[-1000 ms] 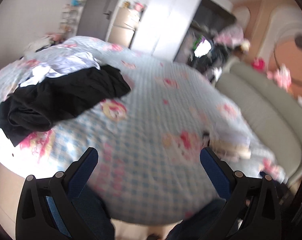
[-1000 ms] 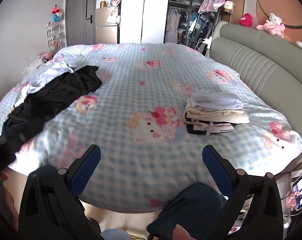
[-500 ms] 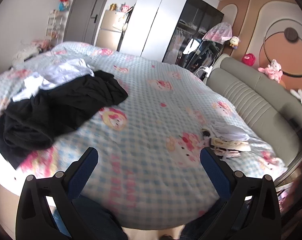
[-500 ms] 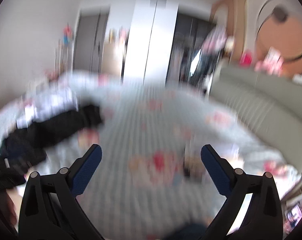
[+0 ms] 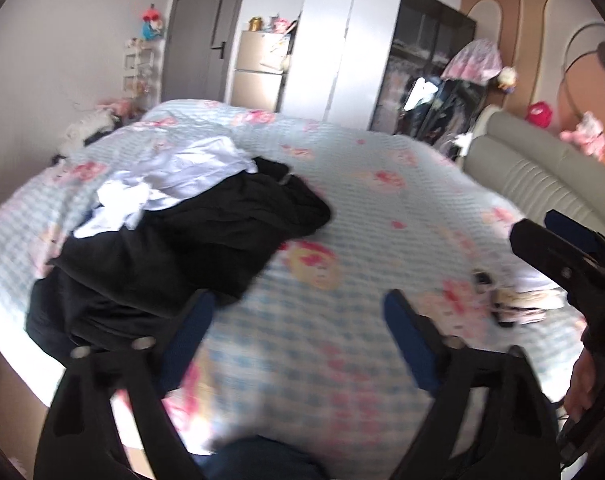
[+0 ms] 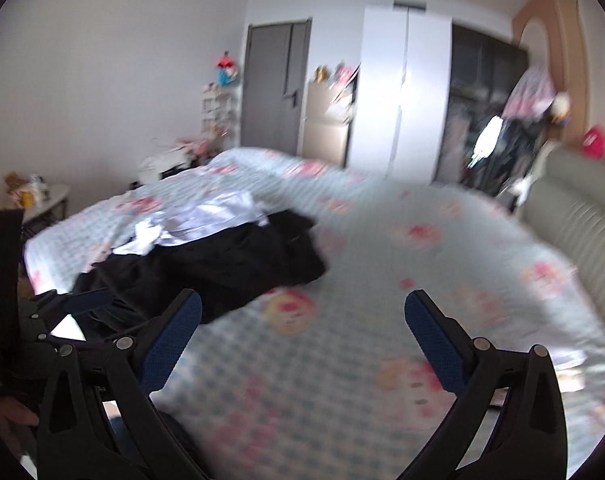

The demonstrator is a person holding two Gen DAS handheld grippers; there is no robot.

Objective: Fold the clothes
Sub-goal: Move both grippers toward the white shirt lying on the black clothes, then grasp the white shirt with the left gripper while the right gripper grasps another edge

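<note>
Scene: A bedroom, both claws raised over a bed (image 5: 382, 200) with a checked cartoon quilt, the frames smeared by motion.
Left claw (image 5: 298, 312): Wide apart with nothing between the blue pads; the jaws have just been closing a little, on empty air.
Right claw (image 6: 302, 312): Spread wide and empty, seen from its own camera; it also shows at the right edge of the left view.
What changed: A second ago both cameras looked across the middle of the bed. Now both have swung toward the heap of unfolded clothes, which fills the left half of each view.
Black garment (image 5: 190, 248): Crumpled on the bed's left side, lying partly over the white one; the left claw's near finger sits just in front of its lower edge.
White garment (image 5: 182, 176): Rumpled behind and beneath the black one, toward the far side.
Folded stack (image 5: 522, 300): On the bed's right side near the headboard, well apart from the heap.
Meaning for the task: The turn suggests another piece is about to be fetched, most likely the black garment on top. Nothing is gripped yet.
</note>
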